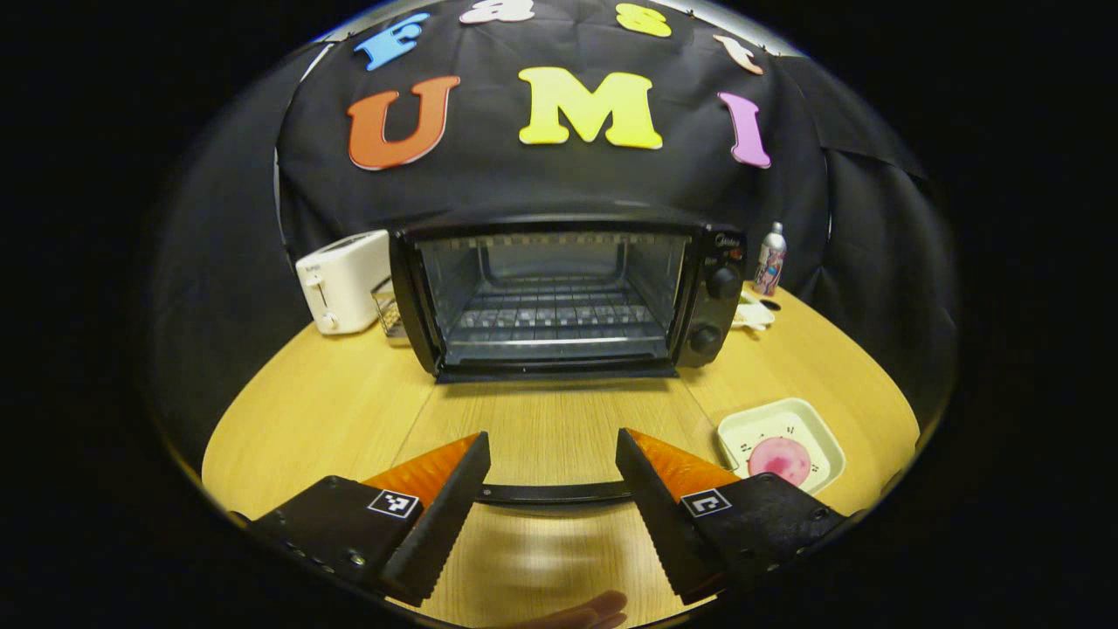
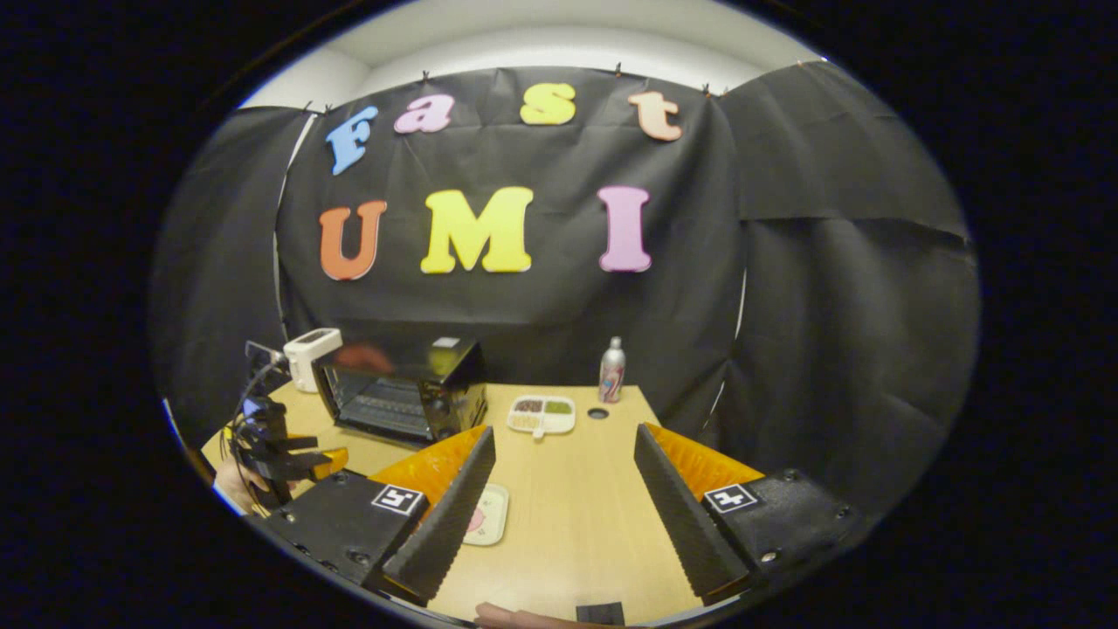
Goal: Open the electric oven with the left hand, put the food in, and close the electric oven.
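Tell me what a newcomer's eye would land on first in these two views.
First comes the black electric oven at the back of the wooden table, its door folded down and the wire rack bare. Next, the pink food on a pale square plate, front right of the oven. Then the left gripper, fingers spread wide over the door's handle.

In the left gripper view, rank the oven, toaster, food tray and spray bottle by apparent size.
1. oven
2. toaster; the food tray looks similar and sits nearer the camera, so unsure
3. spray bottle
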`<state>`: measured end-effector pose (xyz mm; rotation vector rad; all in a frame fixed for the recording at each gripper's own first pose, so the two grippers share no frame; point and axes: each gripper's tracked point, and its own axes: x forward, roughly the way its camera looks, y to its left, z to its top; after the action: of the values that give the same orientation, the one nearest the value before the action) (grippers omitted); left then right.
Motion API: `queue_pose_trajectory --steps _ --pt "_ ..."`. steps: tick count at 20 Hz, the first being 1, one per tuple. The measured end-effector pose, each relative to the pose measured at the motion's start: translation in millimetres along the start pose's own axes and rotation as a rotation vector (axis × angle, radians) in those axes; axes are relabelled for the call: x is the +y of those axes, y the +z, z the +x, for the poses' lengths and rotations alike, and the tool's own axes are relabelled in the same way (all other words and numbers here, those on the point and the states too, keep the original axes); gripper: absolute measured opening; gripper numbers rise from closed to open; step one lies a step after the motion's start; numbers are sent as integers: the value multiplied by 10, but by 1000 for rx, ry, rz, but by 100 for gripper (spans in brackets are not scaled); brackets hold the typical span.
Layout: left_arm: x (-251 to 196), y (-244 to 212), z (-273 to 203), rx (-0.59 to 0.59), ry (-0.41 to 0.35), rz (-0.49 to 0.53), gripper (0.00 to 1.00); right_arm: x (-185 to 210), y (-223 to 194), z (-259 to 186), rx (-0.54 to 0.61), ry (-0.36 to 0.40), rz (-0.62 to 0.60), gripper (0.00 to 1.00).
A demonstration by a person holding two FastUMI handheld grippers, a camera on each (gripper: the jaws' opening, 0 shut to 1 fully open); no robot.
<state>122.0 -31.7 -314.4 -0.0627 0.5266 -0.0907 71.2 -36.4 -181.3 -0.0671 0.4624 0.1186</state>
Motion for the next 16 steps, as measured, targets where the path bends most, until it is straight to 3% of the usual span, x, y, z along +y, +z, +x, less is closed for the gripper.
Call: queue_pose_trajectory --steps 5,9,12,16 --pt "-166 645 -796 -233 -28 11 93 130 -487 623 227 48 -37 99" --pt "-283 1043 -1424 -380 -34 38 93 359 -1104 992 457 129 1 99" --pt "-285 1118 -1736 -420 -9 42 94 508 -1463 1197 590 174 40 93" --pt "-304 989 -1932 -405 -37 15 94 574 -1770 1506 707 184 113 77"
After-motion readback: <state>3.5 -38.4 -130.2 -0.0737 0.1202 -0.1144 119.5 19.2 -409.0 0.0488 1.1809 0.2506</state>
